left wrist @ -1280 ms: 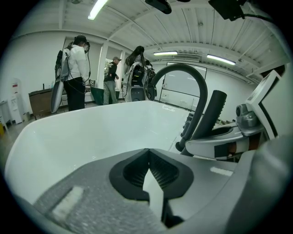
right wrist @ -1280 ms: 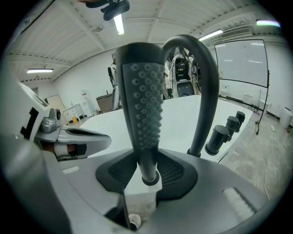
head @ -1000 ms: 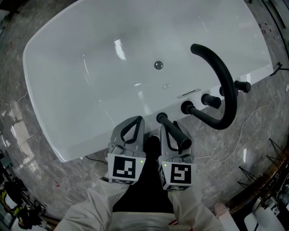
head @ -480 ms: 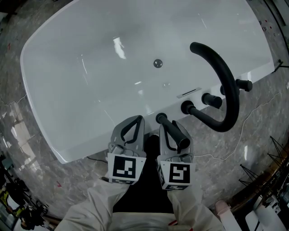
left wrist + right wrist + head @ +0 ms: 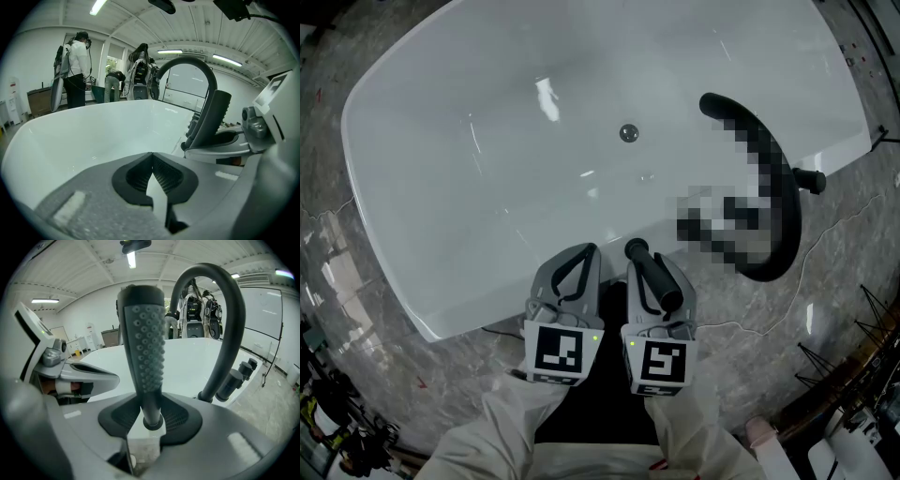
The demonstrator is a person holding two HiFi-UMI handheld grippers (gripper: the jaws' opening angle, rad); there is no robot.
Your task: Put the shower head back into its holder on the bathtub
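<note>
Floor: grey marbled stone, all round the tub.
Bathtub: white and glossy, filling the upper part of the head view; round drain at its middle.
Background: people standing beyond the tub's far side, upper left of the left gripper view.
Left gripper: low centre of the head view, over the tub's near rim; fingers closed tip to tip with nothing between them.
Right gripper: just beside the left one, on its right; fingers clamped on the lower stem of the shower head.
Shower head: black stick type with a nubbed face, standing up out of the right gripper's fingers, over the tub's near rim, left of the spout and apart from it.
Spout: black, arched tube, rising from the tub's rim at right.
Knobs: black, on the rim beside the spout's foot.
</note>
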